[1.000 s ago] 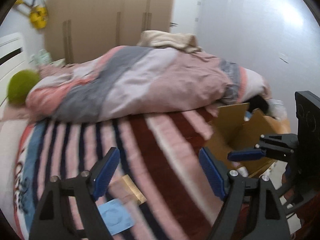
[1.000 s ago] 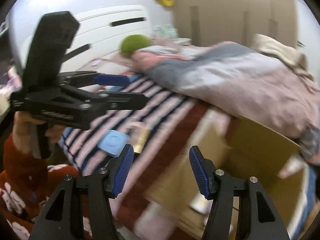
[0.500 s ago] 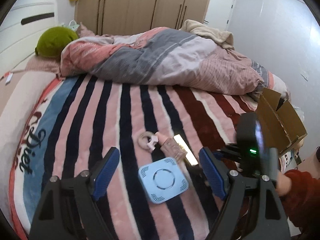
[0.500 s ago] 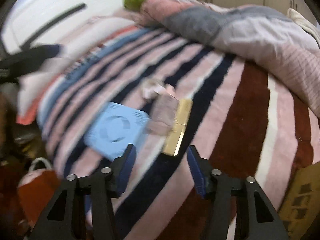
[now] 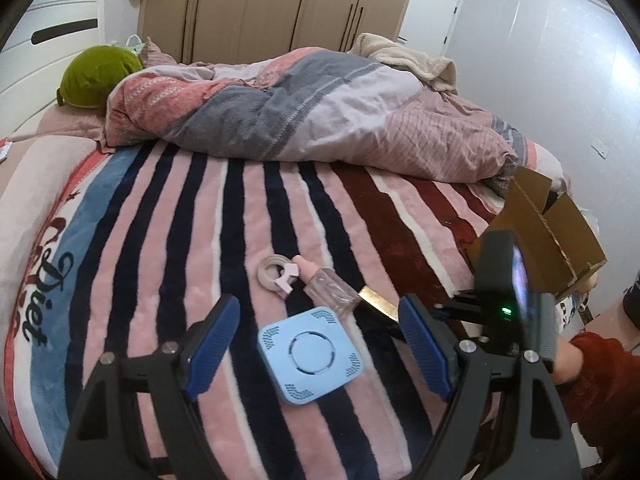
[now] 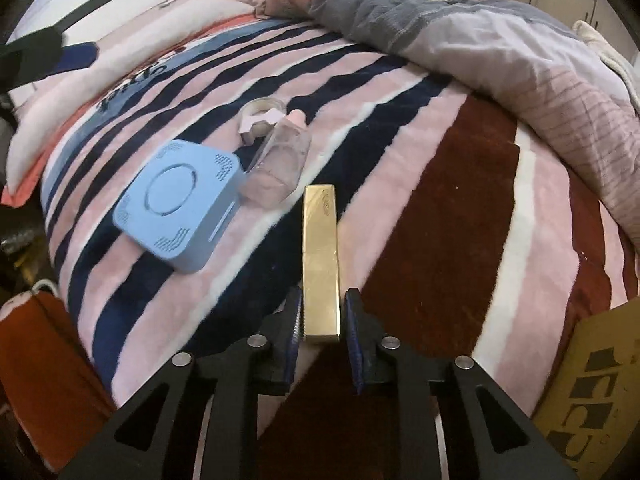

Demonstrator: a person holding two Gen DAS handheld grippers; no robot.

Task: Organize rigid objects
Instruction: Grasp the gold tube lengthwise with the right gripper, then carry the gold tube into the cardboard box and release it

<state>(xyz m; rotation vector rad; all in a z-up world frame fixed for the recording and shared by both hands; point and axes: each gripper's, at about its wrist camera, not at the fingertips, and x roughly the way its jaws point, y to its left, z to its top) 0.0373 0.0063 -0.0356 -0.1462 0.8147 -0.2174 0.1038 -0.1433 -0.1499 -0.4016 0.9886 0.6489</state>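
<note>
A long gold box [image 6: 320, 256] lies on the striped blanket [image 6: 440, 216]. My right gripper [image 6: 322, 320] is shut on its near end. Left of it lie a clear bottle with a pink cap [image 6: 280, 164], a pink tape dispenser [image 6: 260, 118] and a square blue device [image 6: 178, 204]. In the left wrist view my left gripper [image 5: 316, 344] is open and empty, hovering over the blue device [image 5: 310, 356], with the bottle [image 5: 330, 288], the tape dispenser [image 5: 278, 274] and the gold box [image 5: 378, 302] beyond it.
An open cardboard box [image 5: 544, 228] stands at the bed's right edge; it also shows in the right wrist view [image 6: 596, 384]. A bunched quilt [image 5: 304, 108] and a green pillow [image 5: 98, 76] fill the far side of the bed. Wardrobes [image 5: 280, 4] stand behind.
My right gripper moved in onto the gold box and closed on its end. My left gripper held over the blue device, still open.
</note>
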